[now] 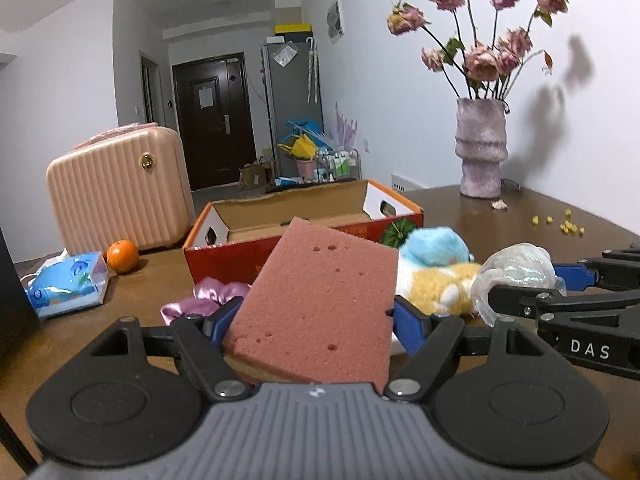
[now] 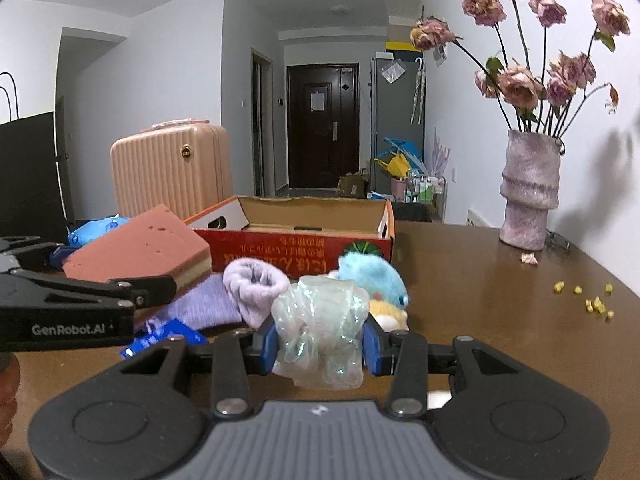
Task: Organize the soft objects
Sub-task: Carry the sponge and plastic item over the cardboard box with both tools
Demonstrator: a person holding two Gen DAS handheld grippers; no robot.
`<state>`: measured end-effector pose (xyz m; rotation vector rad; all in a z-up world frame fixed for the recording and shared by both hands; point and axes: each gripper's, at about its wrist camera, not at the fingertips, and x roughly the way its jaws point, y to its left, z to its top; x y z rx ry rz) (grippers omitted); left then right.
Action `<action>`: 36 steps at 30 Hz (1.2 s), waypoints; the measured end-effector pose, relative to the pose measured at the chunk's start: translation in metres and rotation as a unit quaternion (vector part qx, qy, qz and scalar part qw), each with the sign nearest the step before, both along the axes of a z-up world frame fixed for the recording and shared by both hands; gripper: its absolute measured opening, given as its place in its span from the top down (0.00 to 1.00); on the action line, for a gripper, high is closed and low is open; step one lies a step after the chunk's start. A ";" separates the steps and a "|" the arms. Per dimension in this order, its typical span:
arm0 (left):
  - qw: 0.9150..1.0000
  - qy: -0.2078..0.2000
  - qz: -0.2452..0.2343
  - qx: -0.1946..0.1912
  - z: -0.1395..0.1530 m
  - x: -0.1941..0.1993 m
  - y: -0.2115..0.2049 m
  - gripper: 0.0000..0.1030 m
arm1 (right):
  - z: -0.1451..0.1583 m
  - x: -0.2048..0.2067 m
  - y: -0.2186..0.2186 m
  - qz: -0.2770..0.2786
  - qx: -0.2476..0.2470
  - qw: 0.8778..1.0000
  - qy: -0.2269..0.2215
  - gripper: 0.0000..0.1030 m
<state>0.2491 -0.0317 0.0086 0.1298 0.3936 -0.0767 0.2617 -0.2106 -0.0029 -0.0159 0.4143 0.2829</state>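
Presently, left gripper (image 1: 314, 312) clamps pink sponge (image 1: 320, 304), centre frame: light, compressible, best held by its side edges. Right gripper (image 2: 320, 344) pinches crinkly translucent bundle (image 2: 320, 328), lower centre; slippery, deformable. Open cardboard box (image 2: 304, 244) behind.

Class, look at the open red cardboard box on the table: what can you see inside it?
The red cardboard box shows only bare brown inner walls and a folded cardboard ledge. Its floor is hidden by the front wall, so whether anything lies at the bottom cannot be seen.
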 end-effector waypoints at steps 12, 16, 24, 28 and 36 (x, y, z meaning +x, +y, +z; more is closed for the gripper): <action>0.999 -0.023 0.015 -0.015 0.023 0.031 0.012 0.24 | 0.023 0.040 0.013 0.004 -0.014 1.000 -0.020 0.61; 0.999 -0.031 0.021 -0.021 0.031 0.048 0.013 0.24 | 0.030 0.060 0.016 0.006 -0.020 0.999 -0.026 0.61; 0.998 -0.036 0.032 -0.036 0.043 0.087 0.018 0.24 | 0.040 0.102 0.018 0.013 -0.030 0.999 -0.026 0.61; 0.998 -0.040 0.037 -0.042 0.048 0.105 0.020 0.24 | 0.045 0.124 0.020 0.021 -0.033 0.999 -0.028 0.61; 0.997 -0.043 0.042 -0.041 0.050 0.145 0.018 0.24 | 0.050 0.174 0.025 0.031 -0.048 0.998 -0.020 0.61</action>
